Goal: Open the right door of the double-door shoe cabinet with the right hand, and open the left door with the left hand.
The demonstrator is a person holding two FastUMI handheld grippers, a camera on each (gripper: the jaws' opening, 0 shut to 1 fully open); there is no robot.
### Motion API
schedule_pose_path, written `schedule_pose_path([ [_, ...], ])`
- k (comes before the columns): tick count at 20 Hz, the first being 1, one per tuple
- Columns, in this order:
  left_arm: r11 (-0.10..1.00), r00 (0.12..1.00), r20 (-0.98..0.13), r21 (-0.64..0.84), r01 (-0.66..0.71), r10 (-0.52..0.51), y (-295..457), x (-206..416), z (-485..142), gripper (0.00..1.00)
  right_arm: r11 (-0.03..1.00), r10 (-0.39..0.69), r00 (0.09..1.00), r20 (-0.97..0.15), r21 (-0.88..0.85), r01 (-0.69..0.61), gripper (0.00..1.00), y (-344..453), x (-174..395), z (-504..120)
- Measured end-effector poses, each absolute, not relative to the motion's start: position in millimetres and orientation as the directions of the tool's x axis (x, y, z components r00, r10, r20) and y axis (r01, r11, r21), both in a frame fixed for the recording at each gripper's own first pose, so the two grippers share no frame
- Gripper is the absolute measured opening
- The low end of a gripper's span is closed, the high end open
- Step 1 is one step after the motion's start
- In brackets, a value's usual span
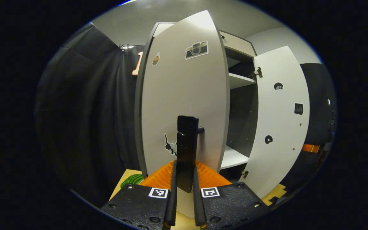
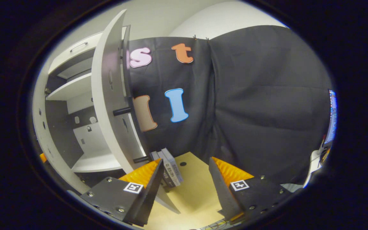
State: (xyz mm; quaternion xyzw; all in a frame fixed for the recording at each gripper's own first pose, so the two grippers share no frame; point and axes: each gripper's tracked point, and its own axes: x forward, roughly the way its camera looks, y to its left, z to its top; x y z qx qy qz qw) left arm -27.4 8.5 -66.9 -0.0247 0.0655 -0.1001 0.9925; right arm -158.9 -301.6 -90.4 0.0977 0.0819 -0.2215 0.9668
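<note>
The pale cabinet's left door [image 1: 184, 92], with stickers on its face, stands partly swung out. My left gripper [image 1: 185, 164] is shut on that door's upright black handle [image 1: 187, 140], one finger on each side. The right door [image 1: 279, 121] hangs wide open with its inner face showing, and bare shelves [image 1: 233, 156] lie between the doors. In the right gripper view the right door [image 2: 107, 105] appears edge-on, its dark handle [image 2: 132, 95] standing off on two posts. My right gripper [image 2: 185, 161] is open and holds nothing, a little to the right of that door's lower handle post.
Black cloth walls [image 2: 260, 105] close in the booth on both sides. Several thin grey boxes [image 2: 169, 171] stand on the yellow floor [image 2: 193, 195] by the right door's foot. A screen edge [image 2: 332, 118] glows at the far right.
</note>
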Motion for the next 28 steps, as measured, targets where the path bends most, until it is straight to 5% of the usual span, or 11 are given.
schedule_pose_path([
  [13,0.998,0.989,-0.141,0.037,-0.041,0.046,113.3,-45.8,-67.3,0.02,0.907,-0.357,0.912,-0.203,0.157,0.390,0.85,-296.5,-153.4,-95.9],
  [19,0.999,0.991,-0.133,-0.031,-0.035,0.030,137.7,-48.4,-67.6,0.01,0.903,-0.371,0.906,-0.203,0.147,0.403,0.85,-305.1,-158.8,-96.8],
  [20,0.999,0.991,-0.131,-0.022,-0.025,0.022,137.3,-48.5,-69.0,0.01,0.903,-0.374,0.905,-0.202,0.144,0.405,0.79,-306.5,-160.5,-97.2],
  [24,1.000,0.992,-0.128,0.022,-0.014,0.016,135.9,-47.1,-69.6,0.01,0.905,-0.376,0.907,-0.192,0.137,0.404,0.84,-310.7,-168.6,-96.4],
  [25,1.000,0.992,-0.128,0.014,-0.012,0.013,136.4,-46.9,-68.7,0.01,0.905,-0.376,0.906,-0.192,0.131,0.404,0.78,-312.4,-169.4,-96.6],
  [28,1.000,0.993,-0.120,-0.008,-0.017,0.016,138.9,-48.0,-69.6,0.01,0.906,-0.380,0.905,-0.190,0.117,0.406,0.84,-315.9,-170.2,-95.4],
])
